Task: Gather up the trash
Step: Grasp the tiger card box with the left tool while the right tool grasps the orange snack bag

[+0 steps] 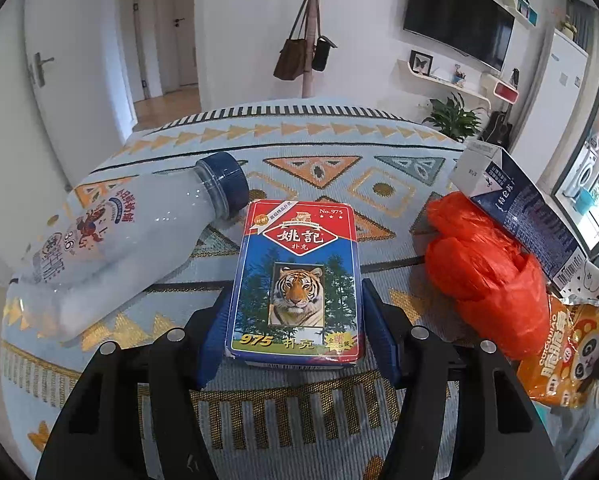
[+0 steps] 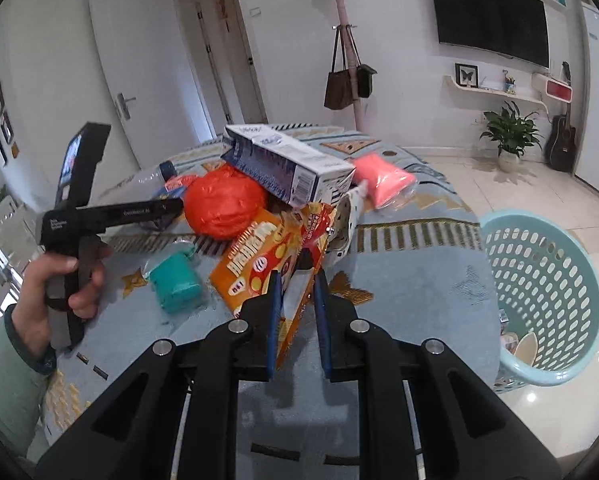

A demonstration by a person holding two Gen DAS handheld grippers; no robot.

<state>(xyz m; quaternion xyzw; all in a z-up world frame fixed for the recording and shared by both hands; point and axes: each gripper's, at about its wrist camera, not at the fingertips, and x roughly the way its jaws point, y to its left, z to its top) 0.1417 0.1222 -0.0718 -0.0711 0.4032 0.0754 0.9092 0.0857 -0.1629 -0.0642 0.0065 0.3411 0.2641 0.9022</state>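
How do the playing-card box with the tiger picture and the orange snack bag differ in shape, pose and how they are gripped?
The red-and-blue playing-card box with the tiger picture is rigid and rectangular; the orange snack bag is crumpled and soft. The box lies flat on the patterned cloth; the bag's near edge stands lifted. The left gripper spans the box's full width; the right gripper pinches a thin edge of the bag. Both are clamped between blue pads.

Each camera looked forward and down along its own gripper, close over the table (image 1: 299,136); both views shared the orange bag (image 1: 487,268) and the milk carton (image 2: 287,164).
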